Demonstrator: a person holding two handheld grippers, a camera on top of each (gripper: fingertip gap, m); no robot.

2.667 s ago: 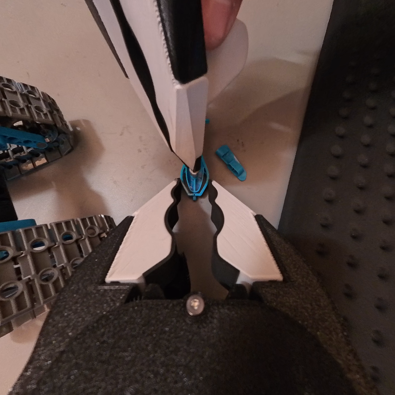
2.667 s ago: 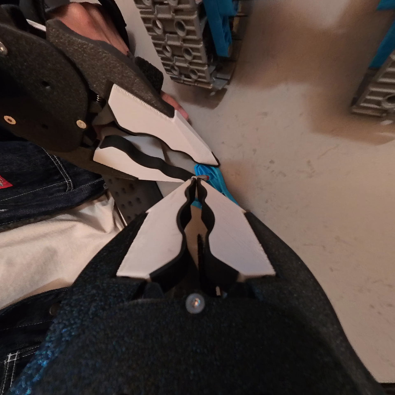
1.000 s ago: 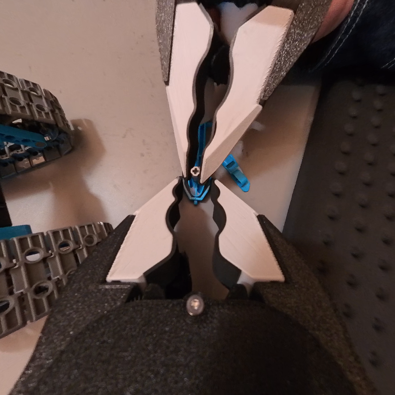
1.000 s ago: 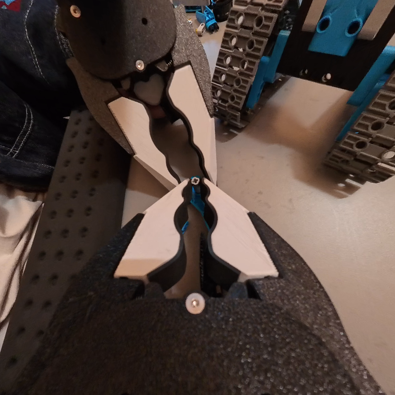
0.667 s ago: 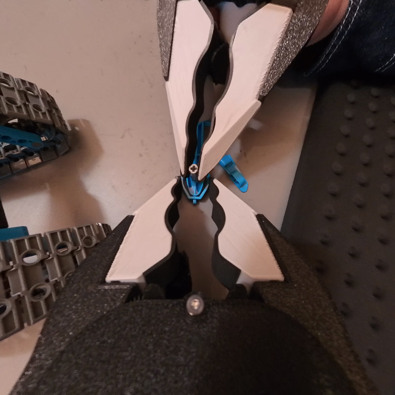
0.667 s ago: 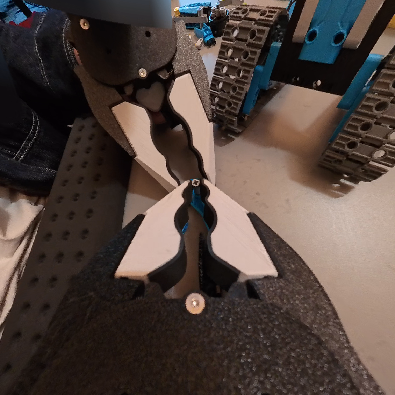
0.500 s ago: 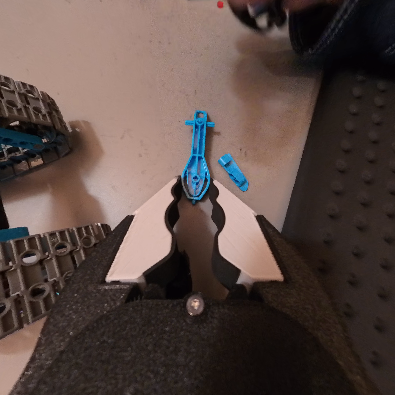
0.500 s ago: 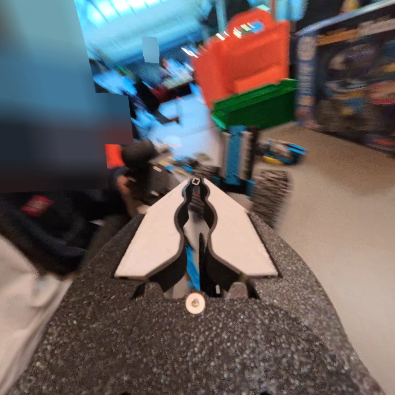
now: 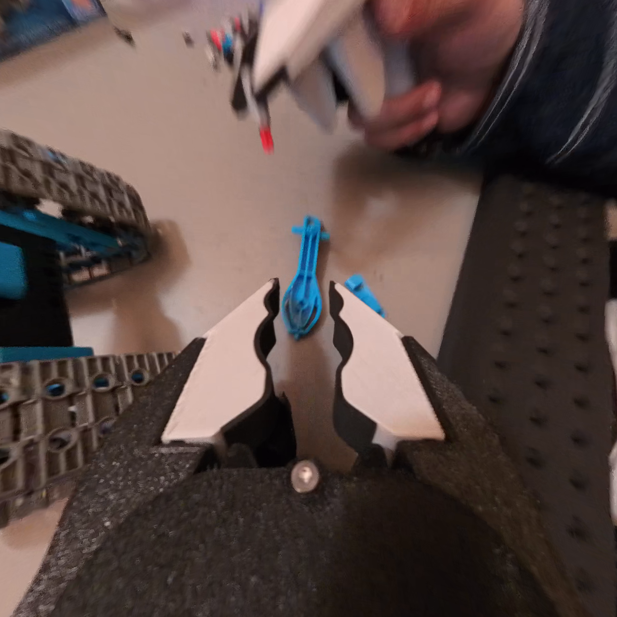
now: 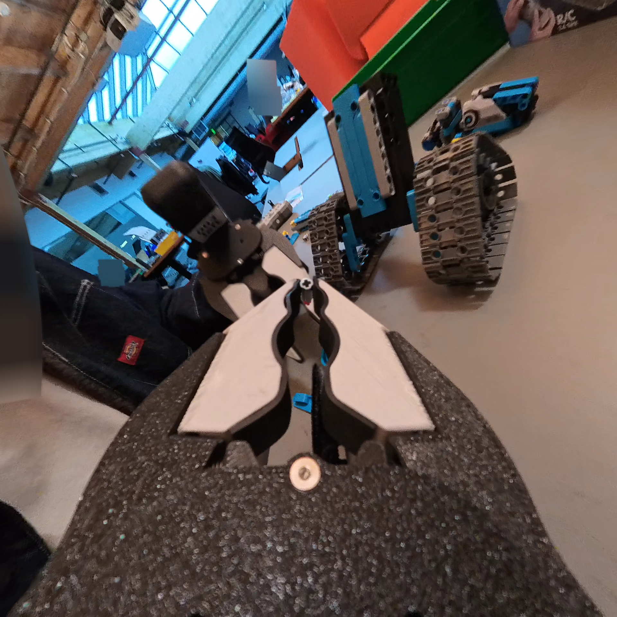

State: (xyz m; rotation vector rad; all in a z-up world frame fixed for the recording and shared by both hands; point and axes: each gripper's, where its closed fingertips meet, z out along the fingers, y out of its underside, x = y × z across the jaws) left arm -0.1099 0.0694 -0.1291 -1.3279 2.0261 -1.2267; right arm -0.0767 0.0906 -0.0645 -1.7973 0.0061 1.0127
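- Left gripper (image 9: 303, 290) is spread apart, gripping nothing; long blue plastic spoon-shaped piece (image 9: 304, 287) lies on beige surface (image 9: 200, 167) between its fingertips.
- Right gripper (image 10: 305, 288) is clamped on small white cross-ended pin with red tip (image 10: 306, 287), lifted above the surface.
- Grey-tracked blue vehicle (image 10: 417, 207) sits nearby.

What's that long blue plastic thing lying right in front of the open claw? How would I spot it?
Start at the pale tabletop beside the dark studded mat. The left gripper is open, and the blue tool lies between its tips. It is long, with a rounded cage-like end and a crossbar tip; the blue clip beside it is short and stubby.
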